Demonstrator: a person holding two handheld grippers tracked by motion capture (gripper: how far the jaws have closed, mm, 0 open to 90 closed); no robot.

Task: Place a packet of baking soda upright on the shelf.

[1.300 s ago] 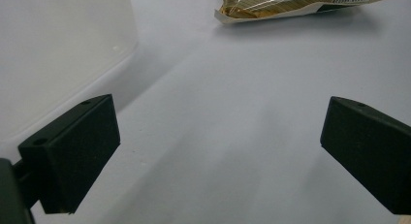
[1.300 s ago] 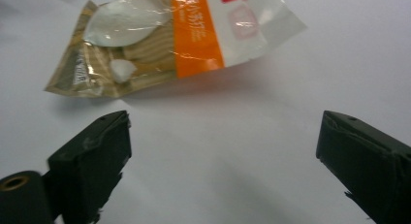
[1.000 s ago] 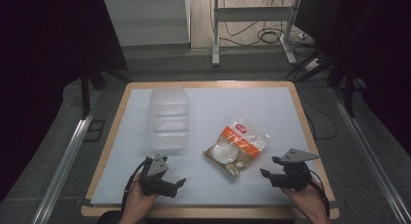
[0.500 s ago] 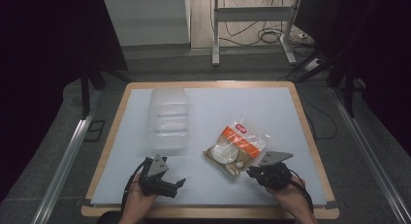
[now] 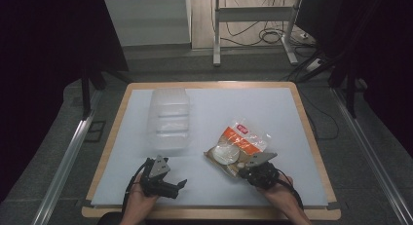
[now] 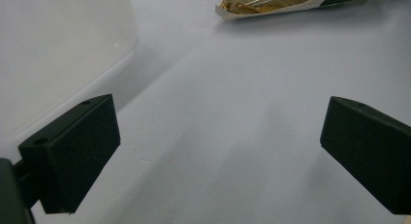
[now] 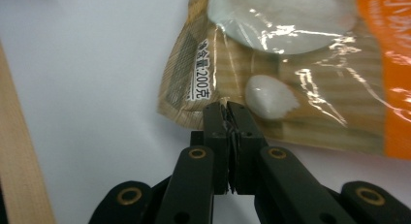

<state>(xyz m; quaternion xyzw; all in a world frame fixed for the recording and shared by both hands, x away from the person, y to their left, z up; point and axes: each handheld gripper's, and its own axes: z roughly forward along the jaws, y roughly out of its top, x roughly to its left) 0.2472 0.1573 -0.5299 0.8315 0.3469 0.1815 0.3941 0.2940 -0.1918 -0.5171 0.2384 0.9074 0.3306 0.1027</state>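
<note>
A clear snack bag with an orange label and white round pieces lies right of the table's centre. My right gripper is at its near edge. In the right gripper view the jaws have just been closing and the right gripper is shut on the bag's brown printed edge. My left gripper rests near the front left and points right. In the left gripper view the left gripper stands open over bare white surface, with the bag far ahead.
A clear plastic container lies upside down at the left of the white sheet, just beyond the left gripper, and its wall rises at that view's left. The wooden table rim frames the sheet. Dark floor, rails and cables surround the table.
My right gripper has moved left from the table's right side to the bag and closed its jaws on the bag's near edge. The left gripper has stayed put.
</note>
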